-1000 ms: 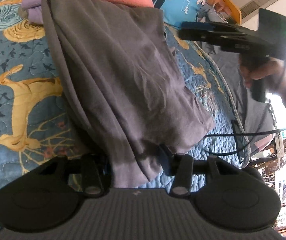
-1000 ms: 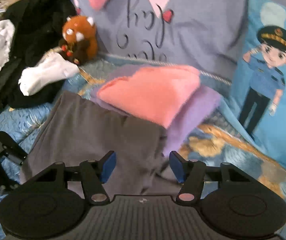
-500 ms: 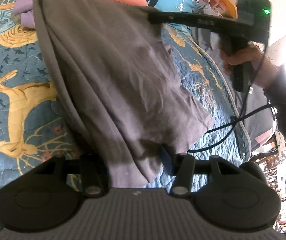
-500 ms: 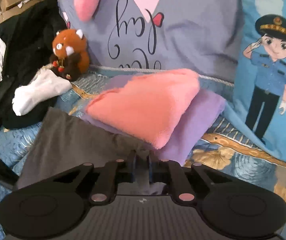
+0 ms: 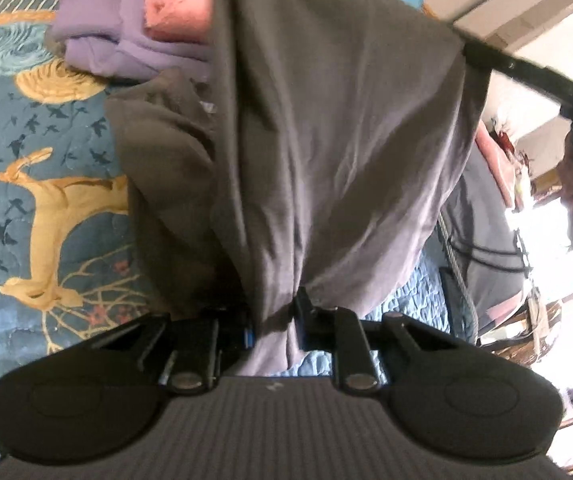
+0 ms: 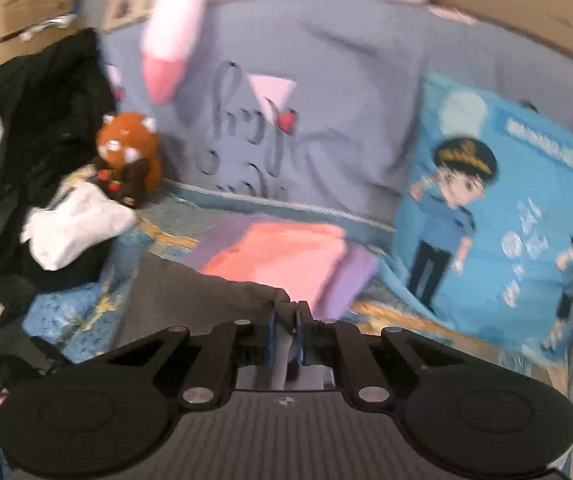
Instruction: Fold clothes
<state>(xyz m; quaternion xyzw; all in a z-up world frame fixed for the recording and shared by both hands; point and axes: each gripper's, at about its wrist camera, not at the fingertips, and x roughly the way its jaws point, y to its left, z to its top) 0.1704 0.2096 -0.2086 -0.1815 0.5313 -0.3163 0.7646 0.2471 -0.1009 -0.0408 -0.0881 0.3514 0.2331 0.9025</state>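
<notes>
A dark grey garment (image 5: pixel 326 140) hangs lifted above the blue patterned quilt (image 5: pixel 26 200). My left gripper (image 5: pixel 274 320) is shut on its near end, bunched between the fingers. My right gripper (image 6: pixel 285 320) is shut on the far corner of the same grey garment (image 6: pixel 190 304); it shows in the left wrist view as a black bar (image 5: pixel 526 72) at the upper right. A lower part of the garment sags in folds onto the quilt. Folded pink (image 6: pixel 278 264) and purple (image 5: pixel 98 40) clothes lie stacked beyond.
A grey cushion with script (image 6: pixel 286 120) and a blue cartoon-police pillow (image 6: pixel 486 220) stand behind. A red panda plush (image 6: pixel 126 156), white cloth (image 6: pixel 74 224) and black clothing (image 6: pixel 38 120) sit at the left. A pink plush (image 6: pixel 174 40) hangs above.
My right gripper closed on the garment's far corner and lifted it. My left gripper closed on the near end and rose too; the garment now hangs off the quilt between them.
</notes>
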